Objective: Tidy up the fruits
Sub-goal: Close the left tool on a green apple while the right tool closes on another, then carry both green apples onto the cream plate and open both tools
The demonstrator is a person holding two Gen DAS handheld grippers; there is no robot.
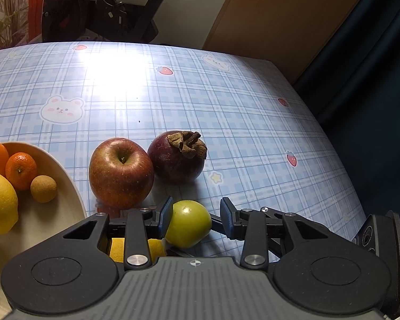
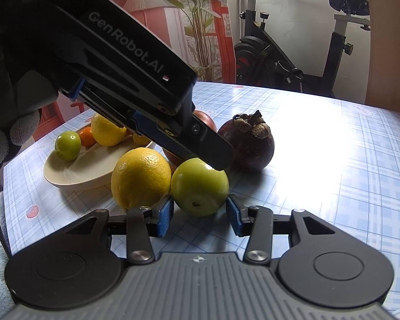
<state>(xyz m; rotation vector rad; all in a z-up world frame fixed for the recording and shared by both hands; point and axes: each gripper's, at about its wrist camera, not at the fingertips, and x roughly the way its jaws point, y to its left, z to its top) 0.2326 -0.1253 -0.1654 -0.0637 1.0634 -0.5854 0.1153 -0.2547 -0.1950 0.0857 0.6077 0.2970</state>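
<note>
A green round fruit (image 1: 188, 224) (image 2: 200, 186) lies on the checked tablecloth beside a lemon (image 2: 141, 177). My left gripper (image 1: 196, 214) straddles it from above. Its left pad touches the fruit and a gap shows at the right pad. In the right wrist view one left finger (image 2: 208, 149) rests over the fruit's top. My right gripper (image 2: 200, 217) stands open, its blue pads flanking the fruit's near side without pressing. Just beyond are a red apple (image 1: 121, 172) and a dark mangosteen (image 1: 177, 157) (image 2: 249, 144).
A cream plate (image 1: 66, 186) (image 2: 74, 170) at the left holds a lemon (image 1: 0, 205), tangerines (image 1: 21, 170), a small brown fruit (image 1: 43, 188) and a green fruit (image 2: 68, 145). A gloved hand (image 2: 13, 106) holds the left gripper. An exercise bike (image 2: 293, 53) stands beyond the table's far edge.
</note>
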